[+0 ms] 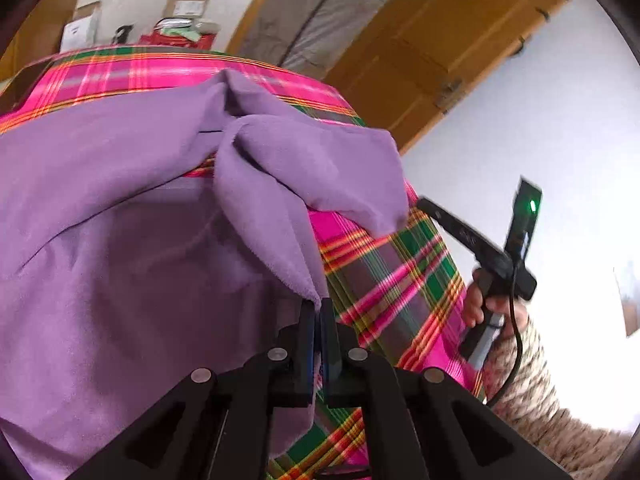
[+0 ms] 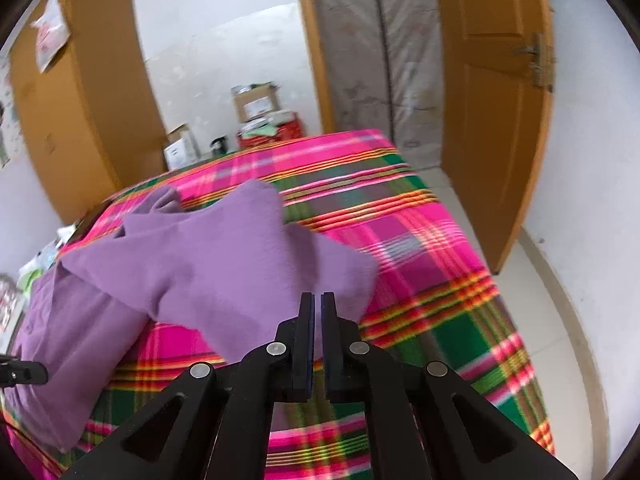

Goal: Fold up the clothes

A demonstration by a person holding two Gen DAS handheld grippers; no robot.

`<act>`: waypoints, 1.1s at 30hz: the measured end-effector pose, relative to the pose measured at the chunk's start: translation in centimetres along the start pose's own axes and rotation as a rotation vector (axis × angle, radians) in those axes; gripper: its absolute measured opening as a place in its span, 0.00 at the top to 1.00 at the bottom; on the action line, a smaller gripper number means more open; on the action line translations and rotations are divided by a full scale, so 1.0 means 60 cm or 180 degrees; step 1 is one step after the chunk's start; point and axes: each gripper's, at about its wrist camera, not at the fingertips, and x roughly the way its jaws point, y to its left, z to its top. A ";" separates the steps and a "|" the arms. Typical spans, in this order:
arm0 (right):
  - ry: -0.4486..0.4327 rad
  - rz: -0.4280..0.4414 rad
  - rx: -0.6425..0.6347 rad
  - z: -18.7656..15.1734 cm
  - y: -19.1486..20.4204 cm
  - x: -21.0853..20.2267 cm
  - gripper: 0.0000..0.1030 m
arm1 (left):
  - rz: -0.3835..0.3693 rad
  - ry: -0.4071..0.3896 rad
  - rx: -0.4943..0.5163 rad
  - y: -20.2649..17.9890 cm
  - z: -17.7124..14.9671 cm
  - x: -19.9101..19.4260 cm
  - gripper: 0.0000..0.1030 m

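- The purple garment [image 2: 208, 252] lies crumpled on the plaid blanket [image 2: 420, 240], toward its left side in the right wrist view, with its long axis running from near left to far right.
- One sleeve [image 1: 344, 168] points right.
- The left gripper [image 1: 318, 308] has its jaws closed on a purple fabric edge.
- The right gripper [image 2: 318, 300] hovers over the garment, its jaws nearly shut and holding nothing.
- A wooden door [image 2: 492, 120] stands beyond.

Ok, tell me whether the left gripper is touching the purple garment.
Touching. The left wrist view shows the left gripper shut on an edge of the purple garment, fabric pinched between its jaws.
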 end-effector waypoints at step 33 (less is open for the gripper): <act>0.0794 0.0708 0.0877 0.104 0.138 0.113 0.74 | 0.0008 0.0219 0.0740 -0.020 -0.091 -0.004 0.98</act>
